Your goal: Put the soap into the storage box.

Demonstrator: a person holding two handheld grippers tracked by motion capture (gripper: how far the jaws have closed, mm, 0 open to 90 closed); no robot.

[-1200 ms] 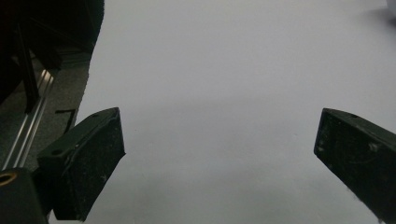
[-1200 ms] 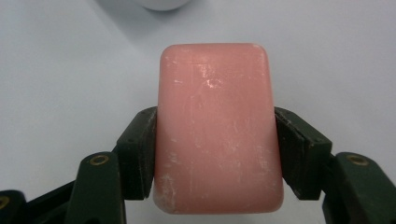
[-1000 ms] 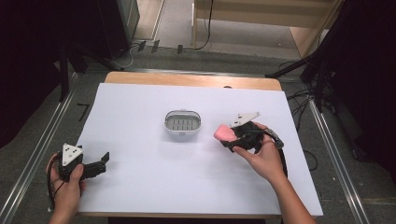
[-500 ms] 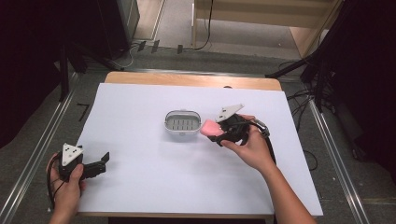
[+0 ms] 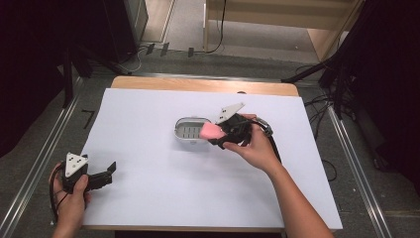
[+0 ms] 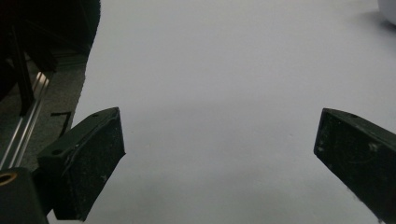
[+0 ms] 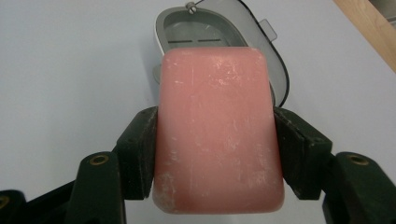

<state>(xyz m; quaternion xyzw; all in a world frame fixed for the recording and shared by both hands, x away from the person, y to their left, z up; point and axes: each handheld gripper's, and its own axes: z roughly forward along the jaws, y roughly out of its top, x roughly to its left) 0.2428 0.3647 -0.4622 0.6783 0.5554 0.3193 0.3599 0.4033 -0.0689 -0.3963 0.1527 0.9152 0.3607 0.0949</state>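
Note:
A pink bar of soap (image 7: 217, 130) is clamped between the two black jaws of my right gripper (image 5: 214, 135), which is shut on it. In the high view the pink soap (image 5: 210, 131) hangs just over the right rim of a grey oval soap dish (image 5: 190, 132) near the middle of the white table. Seen from the right gripper view, the soap dish (image 7: 219, 28) lies right behind the bar, its slotted floor showing. My left gripper (image 5: 110, 170) rests at the table's front left corner, held by a hand. Its jaws stand wide open over bare white surface (image 6: 210, 93).
The white sheet (image 5: 148, 193) covers a wooden table whose far edge (image 5: 198, 84) shows bare. Metal rails (image 5: 44, 158) run along both sides on the floor. Cables and dark stands lie beyond the far edge.
My right gripper has carried the pink soap leftward, from right of the dish to its right rim. The left gripper has stayed put.

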